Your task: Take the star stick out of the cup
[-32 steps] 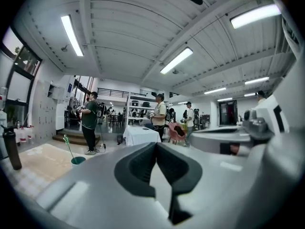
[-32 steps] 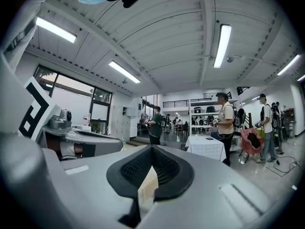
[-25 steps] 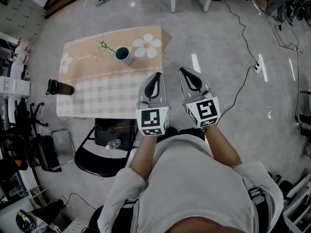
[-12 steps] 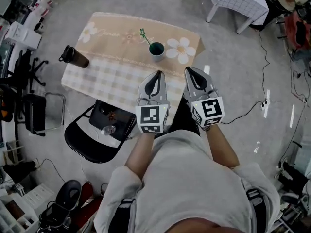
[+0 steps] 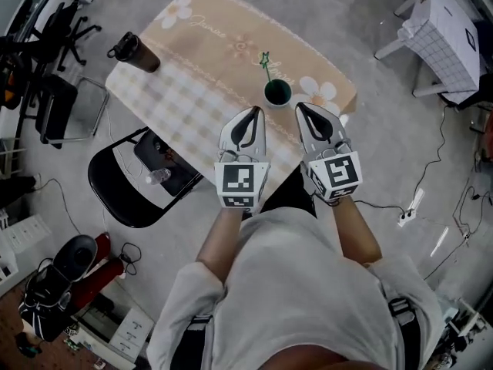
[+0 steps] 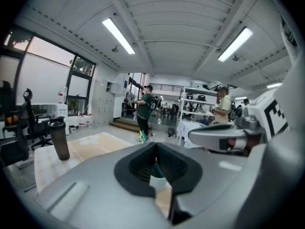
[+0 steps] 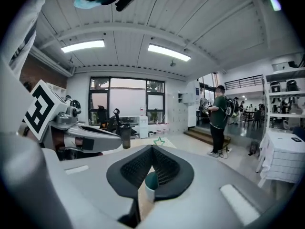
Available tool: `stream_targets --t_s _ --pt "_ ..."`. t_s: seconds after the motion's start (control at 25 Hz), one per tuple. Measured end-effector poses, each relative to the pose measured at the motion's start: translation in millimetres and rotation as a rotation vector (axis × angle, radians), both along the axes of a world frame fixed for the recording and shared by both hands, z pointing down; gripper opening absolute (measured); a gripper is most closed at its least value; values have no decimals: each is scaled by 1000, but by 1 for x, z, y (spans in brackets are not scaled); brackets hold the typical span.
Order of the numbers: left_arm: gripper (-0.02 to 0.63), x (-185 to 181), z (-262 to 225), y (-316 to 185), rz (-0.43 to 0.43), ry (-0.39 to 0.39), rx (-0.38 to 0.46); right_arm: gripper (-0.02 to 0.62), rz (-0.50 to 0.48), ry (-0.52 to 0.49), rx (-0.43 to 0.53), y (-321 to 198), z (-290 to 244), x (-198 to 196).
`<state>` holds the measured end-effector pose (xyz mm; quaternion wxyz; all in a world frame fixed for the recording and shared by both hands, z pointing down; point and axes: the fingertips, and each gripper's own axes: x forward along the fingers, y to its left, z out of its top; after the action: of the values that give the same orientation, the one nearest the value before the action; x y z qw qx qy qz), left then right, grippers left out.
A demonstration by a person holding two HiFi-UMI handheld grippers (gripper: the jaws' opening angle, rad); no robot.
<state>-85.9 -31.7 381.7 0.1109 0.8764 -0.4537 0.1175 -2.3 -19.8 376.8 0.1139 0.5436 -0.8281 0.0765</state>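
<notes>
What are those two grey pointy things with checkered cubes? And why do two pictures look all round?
They are grabbers with two jaws. A person holds the left gripper and the right gripper, one in each hand. The picture from above comes from a camera on the person's head, looking down. The round ones come from cameras riding on each grabber. On the table stand a cup with a green star stick in it and a dark bottle. Both grabbers are shut, holding nothing, short of the cup.
</notes>
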Motion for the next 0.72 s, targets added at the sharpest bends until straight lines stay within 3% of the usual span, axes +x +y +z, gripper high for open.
stream_targets --t_s 0.36,0.72 --pt "3 29 42 -50 -95 -84 -77 0 -270 23 -47 -66 37 18" --pt "3 30 77 -57 -160 -92 -178 0 -465 0 -92 -86 69 7"
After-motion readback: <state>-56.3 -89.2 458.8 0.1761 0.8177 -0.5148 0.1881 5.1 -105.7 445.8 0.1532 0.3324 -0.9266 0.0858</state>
